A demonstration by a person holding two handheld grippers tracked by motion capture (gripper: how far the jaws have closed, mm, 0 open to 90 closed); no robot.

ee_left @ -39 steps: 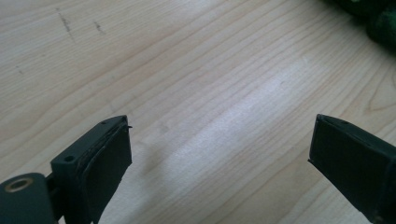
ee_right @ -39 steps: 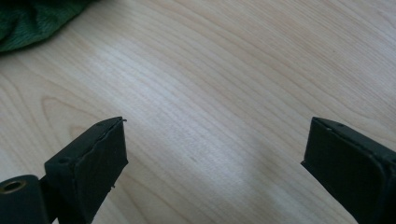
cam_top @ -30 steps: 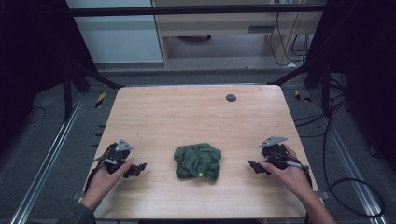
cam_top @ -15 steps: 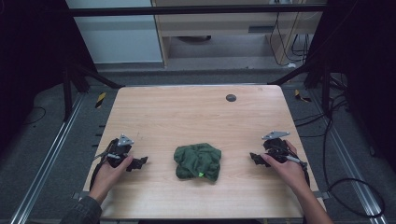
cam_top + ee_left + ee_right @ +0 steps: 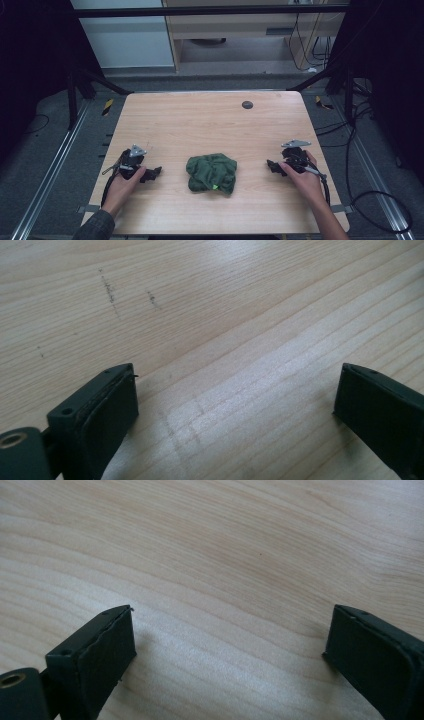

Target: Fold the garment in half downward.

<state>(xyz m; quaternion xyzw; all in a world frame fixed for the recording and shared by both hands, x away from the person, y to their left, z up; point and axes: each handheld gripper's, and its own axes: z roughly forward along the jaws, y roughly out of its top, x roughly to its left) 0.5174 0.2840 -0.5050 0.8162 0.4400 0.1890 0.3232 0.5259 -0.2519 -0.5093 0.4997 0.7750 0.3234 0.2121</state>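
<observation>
A crumpled dark green cloth (image 5: 212, 172) lies on the wooden table (image 5: 200, 125), near its front middle. My left gripper (image 5: 154, 173) rests on the table to the cloth's left, held by a hand, apart from the cloth. My right gripper (image 5: 271, 165) sits to the cloth's right, also held and apart from it. In the left gripper view the jaws stand wide apart, the gripper (image 5: 235, 390) open over bare wood. The right gripper view shows the same: the gripper (image 5: 230, 630) open with nothing between its black jaws.
A small dark round spot (image 5: 247, 104) marks the table's far side. Black frame posts stand at both sides, cables (image 5: 360, 200) trail on the floor at the right, and a pale cabinet (image 5: 125, 35) stands behind.
Both hands have slid their grippers slightly forward and inward on the table. The cloth has not moved.
</observation>
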